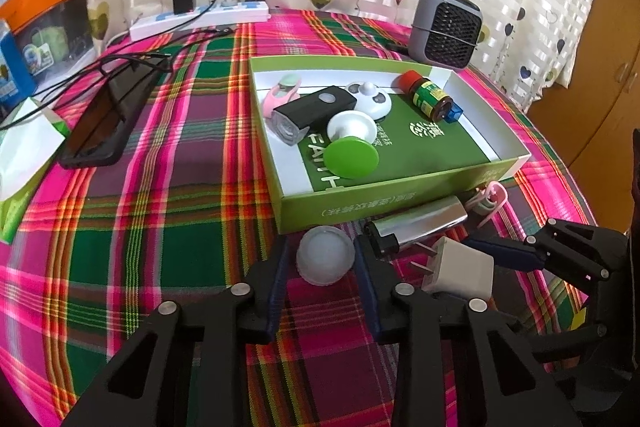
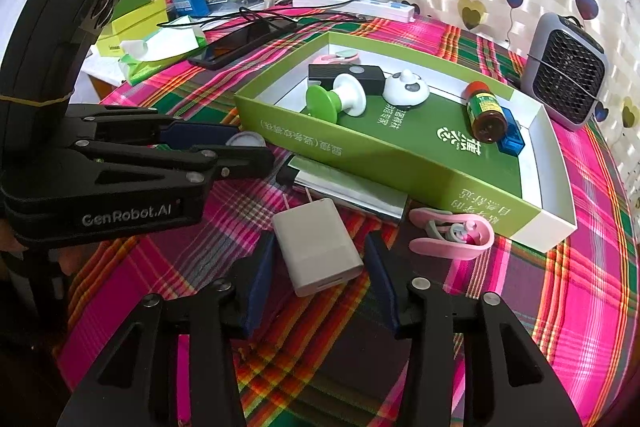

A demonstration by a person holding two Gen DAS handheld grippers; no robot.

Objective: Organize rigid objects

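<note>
White cap (image 1: pixel 325 255) between left gripper (image 1: pixel 322 267) pads, contact unclear; charger (image 2: pixel 316 247) inside half-open right gripper (image 2: pixel 318 283).

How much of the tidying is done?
About half. The green box already holds the bottle, flashlight and others. The left gripper straddles a white cap, the right gripper a charger. The lighter and pink clip wait outside.

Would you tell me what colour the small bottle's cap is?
Red; the small brown glass bottle's cap shows best in the left wrist view.
</note>
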